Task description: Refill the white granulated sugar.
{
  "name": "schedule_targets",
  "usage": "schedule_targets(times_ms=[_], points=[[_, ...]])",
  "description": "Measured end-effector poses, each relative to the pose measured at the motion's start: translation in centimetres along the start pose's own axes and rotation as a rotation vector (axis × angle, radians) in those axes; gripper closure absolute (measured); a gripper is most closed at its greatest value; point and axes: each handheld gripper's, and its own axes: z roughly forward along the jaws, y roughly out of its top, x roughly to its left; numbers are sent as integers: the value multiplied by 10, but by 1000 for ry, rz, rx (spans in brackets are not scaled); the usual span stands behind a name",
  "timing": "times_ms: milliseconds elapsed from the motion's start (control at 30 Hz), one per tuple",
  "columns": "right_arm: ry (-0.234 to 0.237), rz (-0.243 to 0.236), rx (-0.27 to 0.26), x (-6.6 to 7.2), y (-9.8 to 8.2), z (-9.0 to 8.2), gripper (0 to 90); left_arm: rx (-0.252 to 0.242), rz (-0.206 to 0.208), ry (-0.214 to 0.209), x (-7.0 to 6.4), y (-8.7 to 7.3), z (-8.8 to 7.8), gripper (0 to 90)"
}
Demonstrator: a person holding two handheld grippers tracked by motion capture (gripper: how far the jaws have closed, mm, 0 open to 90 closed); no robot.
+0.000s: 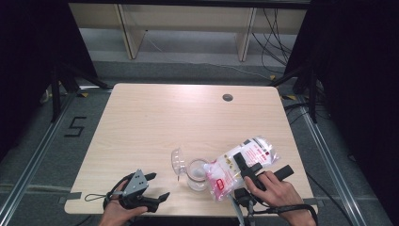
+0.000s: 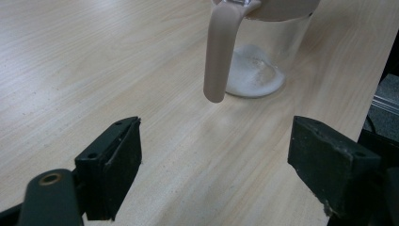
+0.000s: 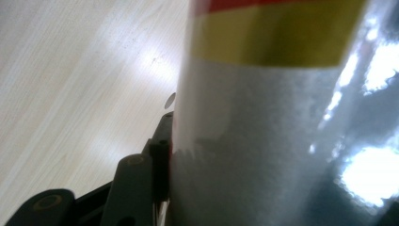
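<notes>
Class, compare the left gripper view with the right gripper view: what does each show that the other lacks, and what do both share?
Left gripper view alone: a clear jug with a beige handle and white powder in its bottom, beyond the left gripper with its jaws standing apart, nothing between them.
Right gripper view alone: a clear bag of white grains with a yellow and red band, pressed against a jaw of the right gripper.
Both: the light wooden table.

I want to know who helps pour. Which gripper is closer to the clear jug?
The right. The right gripper grips the bag, whose lower end is at the clear jug. The left gripper rests on the table left of it, jaws open and apart from it.
</notes>
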Motion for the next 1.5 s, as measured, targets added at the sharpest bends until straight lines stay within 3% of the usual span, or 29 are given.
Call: schedule_targets(times_ms=[1500], points=[[-7,-14,0,-2,2,-1,561,-4,1,-1,0,0,0,177]])
